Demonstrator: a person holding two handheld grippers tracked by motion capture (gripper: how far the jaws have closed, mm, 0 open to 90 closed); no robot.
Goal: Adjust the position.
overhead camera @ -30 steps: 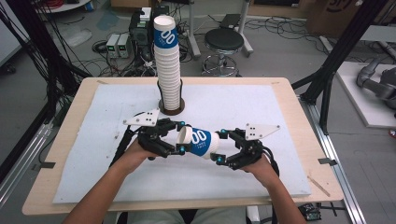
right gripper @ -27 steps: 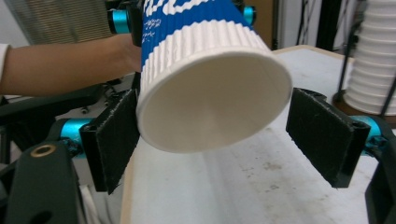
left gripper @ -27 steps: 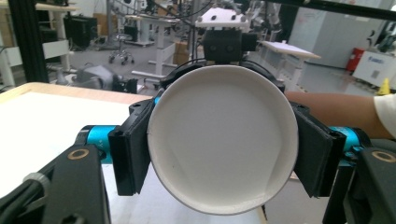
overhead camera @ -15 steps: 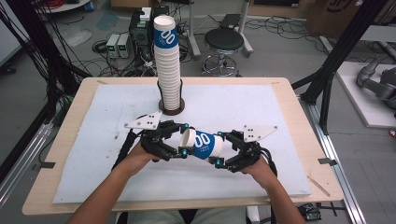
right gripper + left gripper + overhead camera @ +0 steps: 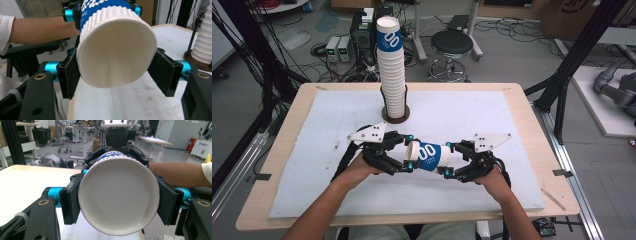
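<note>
White and blue, the ribbed paper cup (image 5: 428, 156) lies on its side in the air, just above the white mat (image 5: 492, 120) on your wooden desk (image 5: 287, 125). Your left gripper (image 5: 409, 153) has its black jaws pinching the cup at one end. In the left gripper view the pads (image 5: 70, 201) press on both sides of the cup's (image 5: 119, 196) round end. Your right gripper (image 5: 447, 159) is at the other end. Its jaws have just been closing around the cup (image 5: 116, 43), and the left pad (image 5: 72, 75) touches it. Behind your hands, a tall stack of white ribbed paper cups (image 5: 392, 70) stands in a round brown holder (image 5: 395, 116).
</note>
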